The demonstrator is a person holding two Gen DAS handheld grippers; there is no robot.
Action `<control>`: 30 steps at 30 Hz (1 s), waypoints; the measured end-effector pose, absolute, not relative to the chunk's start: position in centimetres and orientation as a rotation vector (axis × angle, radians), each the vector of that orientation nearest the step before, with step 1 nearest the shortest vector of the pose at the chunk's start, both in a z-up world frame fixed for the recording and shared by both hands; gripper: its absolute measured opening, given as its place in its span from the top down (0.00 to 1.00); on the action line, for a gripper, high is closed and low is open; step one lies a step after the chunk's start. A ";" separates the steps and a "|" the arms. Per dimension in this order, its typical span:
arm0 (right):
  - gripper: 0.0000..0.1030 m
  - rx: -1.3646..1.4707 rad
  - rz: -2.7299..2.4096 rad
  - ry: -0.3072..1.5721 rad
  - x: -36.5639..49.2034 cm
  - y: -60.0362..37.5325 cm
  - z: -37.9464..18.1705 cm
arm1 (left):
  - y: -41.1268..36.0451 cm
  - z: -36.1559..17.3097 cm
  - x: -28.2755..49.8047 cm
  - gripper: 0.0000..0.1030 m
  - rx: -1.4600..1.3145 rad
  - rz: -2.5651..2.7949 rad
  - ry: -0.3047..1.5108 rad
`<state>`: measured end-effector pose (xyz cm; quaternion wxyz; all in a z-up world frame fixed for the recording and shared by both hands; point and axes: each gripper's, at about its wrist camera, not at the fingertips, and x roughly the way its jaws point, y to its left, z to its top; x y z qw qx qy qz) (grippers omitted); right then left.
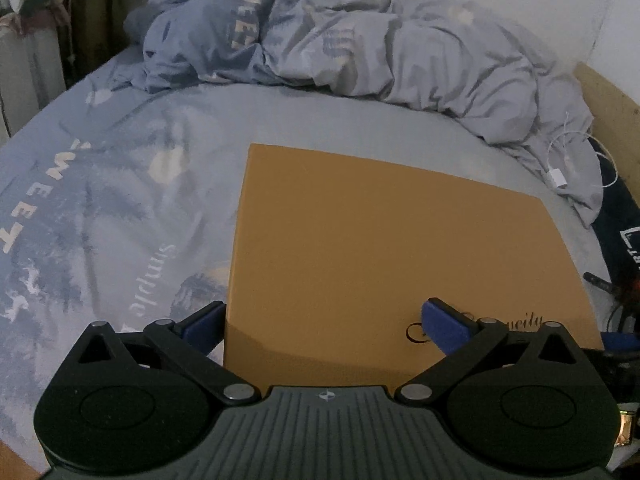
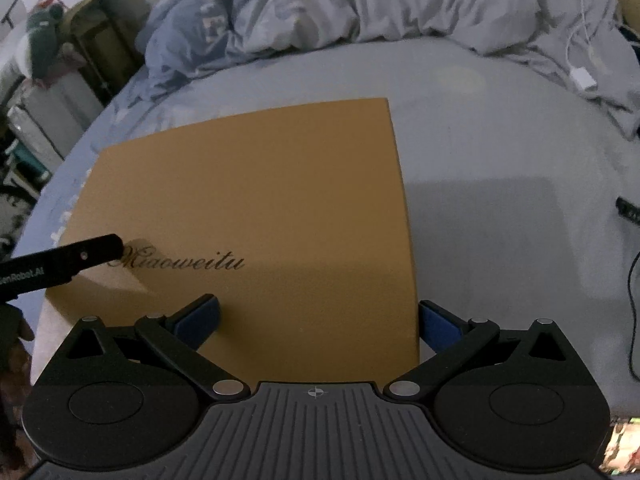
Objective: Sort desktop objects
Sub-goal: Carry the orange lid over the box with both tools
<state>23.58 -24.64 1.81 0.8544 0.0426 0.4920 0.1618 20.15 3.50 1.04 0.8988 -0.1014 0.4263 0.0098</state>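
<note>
A flat tan box [image 1: 392, 248] with the script word "Miaoweitu" lies on the bed; it also shows in the right wrist view [image 2: 256, 200]. My left gripper [image 1: 324, 326] is open, its blue pads straddling the box's near left corner, one pad beside the edge and one over the top. My right gripper [image 2: 318, 320] is open, its pads straddling the box's near right corner. The left gripper's finger [image 2: 80, 258] shows at the left of the right wrist view, over the box's lettering.
The blue-grey printed bedsheet [image 1: 120, 200] lies under the box. A crumpled duvet [image 1: 360, 40] is piled at the back. A white charger cable [image 1: 560, 172] and dark cables [image 2: 632, 240] lie at the right. A wooden bed frame [image 1: 608, 108] is at far right.
</note>
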 end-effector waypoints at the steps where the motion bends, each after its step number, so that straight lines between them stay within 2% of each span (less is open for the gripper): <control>1: 0.00 0.082 0.339 1.033 23.7 -24.5 1.8 | 3.5 0.9 20.2 0.00 -0.211 0.018 0.883; 30: 0.00 0.042 0.308 1.044 23.2 -23.9 0.2 | 3.9 -0.8 20.6 0.00 -0.198 -0.030 0.911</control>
